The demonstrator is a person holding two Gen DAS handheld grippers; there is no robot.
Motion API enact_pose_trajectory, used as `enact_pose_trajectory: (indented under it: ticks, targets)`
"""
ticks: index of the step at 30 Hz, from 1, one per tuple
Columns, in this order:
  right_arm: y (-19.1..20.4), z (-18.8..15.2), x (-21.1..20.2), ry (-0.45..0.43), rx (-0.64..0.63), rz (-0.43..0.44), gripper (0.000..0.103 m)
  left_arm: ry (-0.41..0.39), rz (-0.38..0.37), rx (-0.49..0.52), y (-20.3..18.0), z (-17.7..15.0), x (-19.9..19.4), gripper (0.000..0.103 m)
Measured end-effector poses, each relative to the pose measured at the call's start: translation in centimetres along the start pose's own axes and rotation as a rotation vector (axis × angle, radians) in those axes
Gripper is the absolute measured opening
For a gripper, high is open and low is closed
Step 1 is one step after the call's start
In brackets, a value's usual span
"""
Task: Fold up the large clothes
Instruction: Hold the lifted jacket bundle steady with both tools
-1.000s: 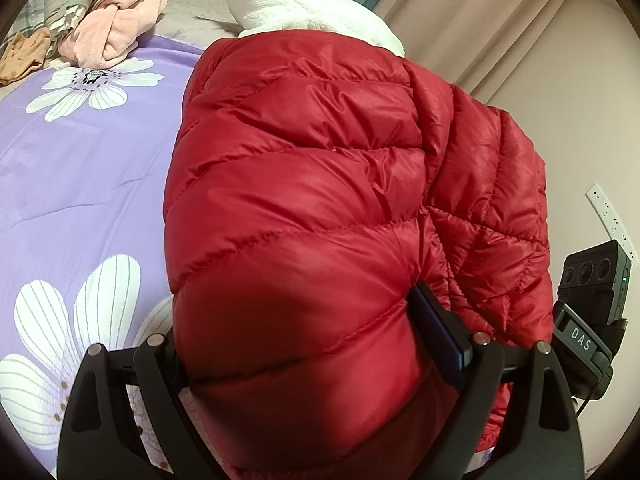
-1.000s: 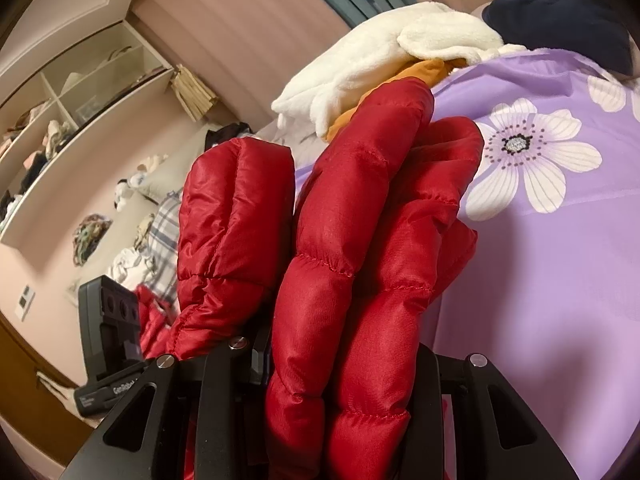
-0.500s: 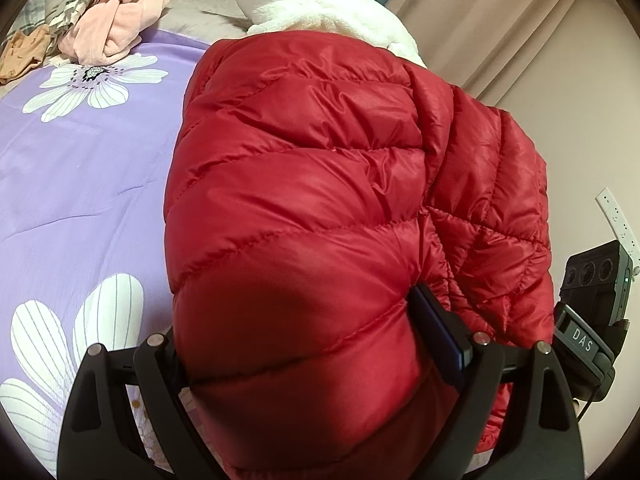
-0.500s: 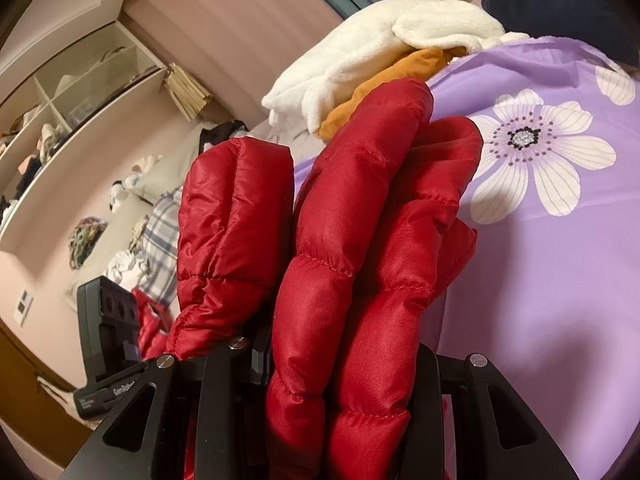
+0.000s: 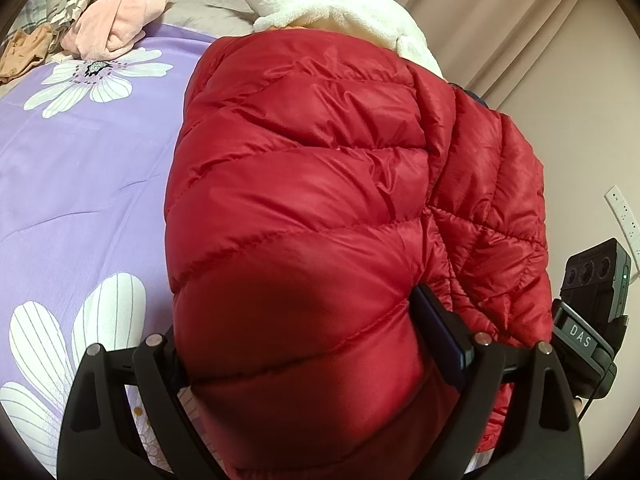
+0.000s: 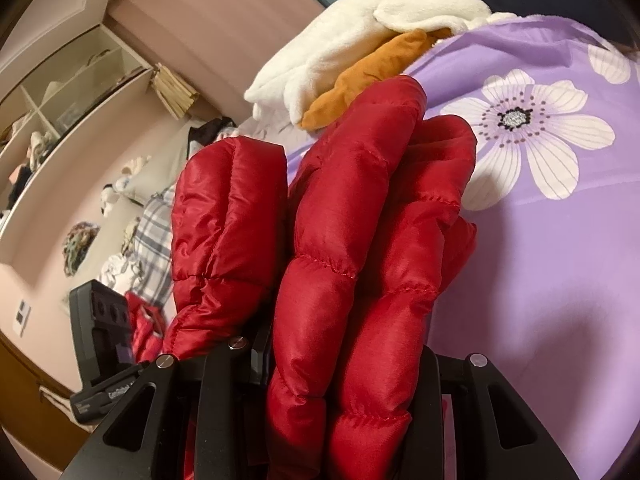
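Both claws clenched on the red puffer jacket [image 5: 304, 216].
Underneath, a bed's lilac floral sheet [image 5: 80, 168]; beige curtains [image 5: 512, 28], wall shelves [image 6: 68, 92].

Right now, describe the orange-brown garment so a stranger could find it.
Start at the purple flowered bedspread. At its far edge a fluffy white fleece blanket is heaped; the orange-brown garment pokes out beneath it, the only mustard-coloured piece, just beyond the red quilted puffer jacket.

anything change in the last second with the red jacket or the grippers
Almost nothing. In both wrist views the bed and clothes piles drift slightly, so the cameras tilted a touch. The left gripper stays clamped on a thick bundle of the red down jacket, the right gripper on a narrower fold. Nothing was picked up or released.
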State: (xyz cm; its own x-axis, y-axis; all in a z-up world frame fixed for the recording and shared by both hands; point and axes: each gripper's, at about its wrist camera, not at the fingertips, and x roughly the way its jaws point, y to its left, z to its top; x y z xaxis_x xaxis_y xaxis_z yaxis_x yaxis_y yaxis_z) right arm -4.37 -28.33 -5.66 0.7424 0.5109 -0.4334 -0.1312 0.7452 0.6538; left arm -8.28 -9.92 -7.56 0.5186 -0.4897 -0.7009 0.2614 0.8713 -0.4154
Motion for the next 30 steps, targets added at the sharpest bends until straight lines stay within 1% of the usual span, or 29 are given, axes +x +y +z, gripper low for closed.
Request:
enact_pose_trajectory:
  ticks: [12,30]
  targets:
    - [-0.4,-0.6,0.2,0.012,0.025,-0.026,0.038,0.003,0.011,0.001,0.2,0.5,0.0,0.093]
    - [-1.3,-0.9,0.7,0.03,0.059,-0.056,0.042,0.008,0.027,0.009,0.4,0.2,0.0,0.093]
